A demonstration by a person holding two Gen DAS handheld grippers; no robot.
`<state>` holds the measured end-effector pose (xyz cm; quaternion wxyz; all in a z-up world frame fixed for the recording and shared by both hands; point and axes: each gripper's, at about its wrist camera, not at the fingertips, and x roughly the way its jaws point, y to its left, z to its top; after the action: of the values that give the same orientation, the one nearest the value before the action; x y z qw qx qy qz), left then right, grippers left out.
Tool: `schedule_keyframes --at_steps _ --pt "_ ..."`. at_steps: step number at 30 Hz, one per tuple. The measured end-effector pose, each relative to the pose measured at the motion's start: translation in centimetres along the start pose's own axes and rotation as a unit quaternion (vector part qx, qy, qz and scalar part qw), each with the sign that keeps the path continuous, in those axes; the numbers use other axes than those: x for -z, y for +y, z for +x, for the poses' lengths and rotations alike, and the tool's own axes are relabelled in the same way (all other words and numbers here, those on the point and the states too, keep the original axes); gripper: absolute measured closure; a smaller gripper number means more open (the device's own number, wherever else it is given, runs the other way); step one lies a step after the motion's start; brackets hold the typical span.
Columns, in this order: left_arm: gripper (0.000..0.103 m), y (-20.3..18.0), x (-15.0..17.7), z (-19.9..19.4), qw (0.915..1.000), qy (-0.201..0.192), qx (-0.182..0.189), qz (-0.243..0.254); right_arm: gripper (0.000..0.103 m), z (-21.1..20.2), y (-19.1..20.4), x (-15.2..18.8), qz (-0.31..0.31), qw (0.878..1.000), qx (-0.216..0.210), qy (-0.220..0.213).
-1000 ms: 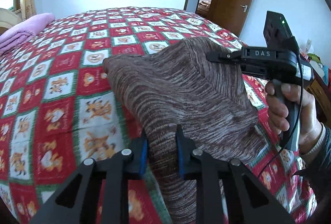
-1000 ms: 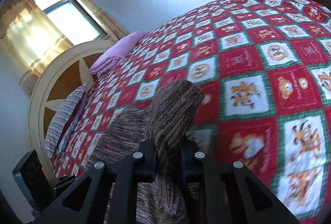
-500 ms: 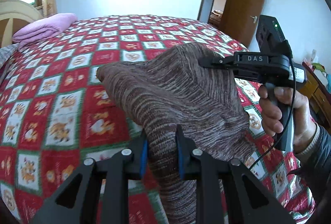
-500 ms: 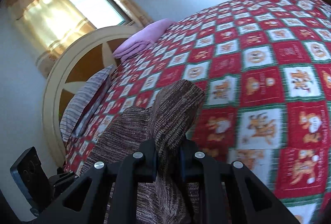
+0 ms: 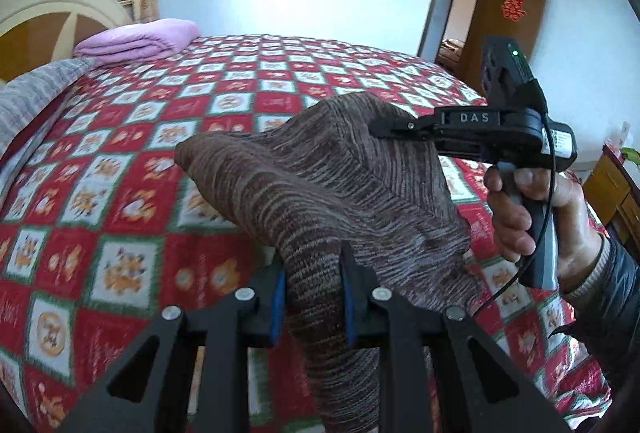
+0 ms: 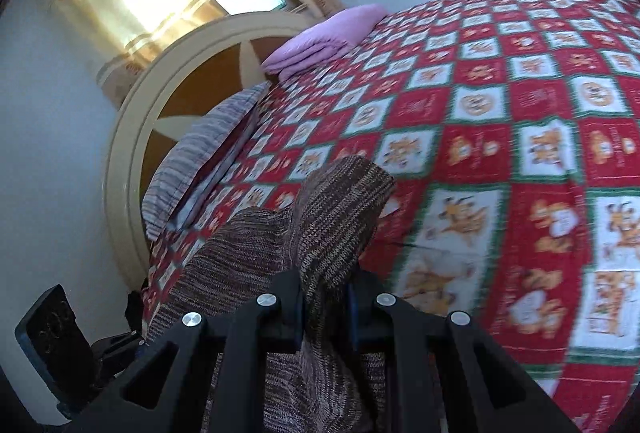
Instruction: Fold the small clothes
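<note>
**Brown knit carried across the bed, pinched at both ends**

The brown knitted garment [image 5: 320, 193] hung in the air above the red patterned bedspread [image 5: 120, 201], stretched between the two tools. The left gripper [image 5: 312, 301] was pinching a bunched fold of it, the blue pads pressed into the wool on either side. The right gripper [image 6: 324, 303] was clamped the same way on another edge; in the left wrist view it showed side-on, its tips buried in the knit, with the person's right hand [image 5: 528, 217] around the handle.

Compared with a second earlier, neither grip had altered: the jaws stood equally narrow and the same folds sat between them. What had changed was the backdrop. The folded purple blanket [image 5: 136, 41] and the pale headboard [image 6: 132, 137] had come further into both views, and the bedspread's squares had slid beneath the garment, blurred in the right wrist view. So the garment had been carried sideways over the bedspread, toward the headboard end, at much the same height.

For the task, this looked like a transfer rather than a fold. The garment lay nowhere on the bedspread yet; it sagged between the two pinch points with a loose end drooping below the left gripper. Likely the next need was to lower it onto an open stretch of bedspread and lay it flat, since no crease could be set while it hung. The doubled corners might slip if the hands drew apart.
</note>
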<state>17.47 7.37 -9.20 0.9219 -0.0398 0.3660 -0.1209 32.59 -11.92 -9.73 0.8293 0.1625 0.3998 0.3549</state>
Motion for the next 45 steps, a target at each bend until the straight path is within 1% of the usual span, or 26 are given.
schedule_keyframes --at_steps 4,8,10,12,13,14,15,17,18,19,21,23,24,26,27,28,29,34,39,40,43,45 --pt "0.08 1.8 1.4 -1.0 0.9998 0.006 -0.014 -0.011 0.087 2.9 1.8 0.9 -0.01 1.0 -0.015 0.025" --pt "0.08 3.6 2.9 -1.5 0.9993 0.014 -0.027 -0.02 0.087 5.6 3.1 1.7 -0.016 0.998 -0.021 0.05" --pt "0.079 4.3 3.7 -1.2 0.9989 0.024 -0.031 -0.026 0.087 7.0 3.2 2.1 -0.017 0.998 -0.017 0.061" --pt "0.075 5.3 4.7 -0.1 0.9976 0.046 -0.039 -0.036 0.087 8.3 2.8 2.4 -0.014 0.997 -0.009 0.074" --pt "0.073 5.6 5.2 0.3 0.9967 0.056 -0.042 -0.042 0.087 8.9 2.4 2.6 -0.01 0.997 -0.003 0.079" --pt "0.068 6.2 5.9 1.0 0.9952 0.071 -0.046 -0.049 0.087 9.3 1.9 2.7 -0.005 0.997 0.009 0.08" --pt "0.066 6.6 6.4 1.4 0.9942 0.077 -0.052 -0.054 0.086 9.8 1.3 2.8 0.001 0.996 0.019 0.082" --pt "0.045 7.1 7.5 1.7 0.9929 0.078 -0.064 -0.064 0.085 10.5 -0.1 2.9 0.021 0.995 0.021 0.094" --pt "0.042 7.3 7.7 1.7 0.9925 0.076 -0.067 -0.068 0.081 10.6 -0.5 3.1 0.026 0.995 0.029 0.096" --pt "0.039 7.5 7.9 1.7 0.9922 0.074 -0.067 -0.075 0.073 10.7 -0.8 3.1 0.03 0.994 0.041 0.095" --pt "0.039 7.7 8.0 1.3 0.9919 0.072 -0.065 -0.082 0.066 10.0 -1.2 3.1 0.035 0.994 0.065 0.08" --pt "0.035 7.5 7.8 0.7 0.9915 0.068 -0.076 -0.08 0.065 8.7 -0.8 2.9 0.032 0.994 0.085 0.061" --pt "0.035 7.5 7.6 0.5 0.9914 0.063 -0.083 -0.079 0.065 7.9 -0.4 2.8 0.028 0.994 0.092 0.053" --pt "0.035 7.3 7.2 -0.7 0.9914 0.044 -0.096 -0.077 0.061 5.7 0.9 3.1 0.013 0.994 0.105 0.032" --pt "0.035 7.2 7.0 -1.2 0.991 0.035 -0.104 -0.076 0.056 4.6 1.7 3.4 0.002 0.994 0.11 0.02" --pt "0.031 7.1 6.8 -1.8 0.9904 0.025 -0.112 -0.076 0.052 3.6 2.5 3.7 -0.006 0.993 0.116 0.009" --pt "0.028 6.9 6.6 -2.7 0.9899 0.011 -0.119 -0.076 0.051 2.1 3.5 4.3 -0.016 0.992 0.125 -0.007" --pt "0.024 6.3 5.5 -6.2 0.9881 -0.042 -0.129 -0.072 0.048 -3.0 7.8 7.4 -0.049 0.988 0.136 -0.056" --pt "0.021 5.5 4.3 -9.1 0.986 -0.085 -0.13 -0.061 0.047 -5.3 11.4 9.9 -0.082 0.984 0.138 -0.076" --pt "0.019 5.4 4.0 -9.5 0.9855 -0.092 -0.13 -0.058 0.047 -5.7 12.0 10.3 -0.088 0.983 0.139 -0.079" --pt "0.008 5.1 3.7 -10.5 0.9833 -0.11 -0.134 -0.055 0.047 -7.1 13.7 11.3 -0.114 0.979 0.144 -0.094" --pt "0.007 4.9 3.7 -11.0 0.9811 -0.121 -0.141 -0.053 0.047 -7.4 14.6 11.7 -0.129 0.975 0.15 -0.1"
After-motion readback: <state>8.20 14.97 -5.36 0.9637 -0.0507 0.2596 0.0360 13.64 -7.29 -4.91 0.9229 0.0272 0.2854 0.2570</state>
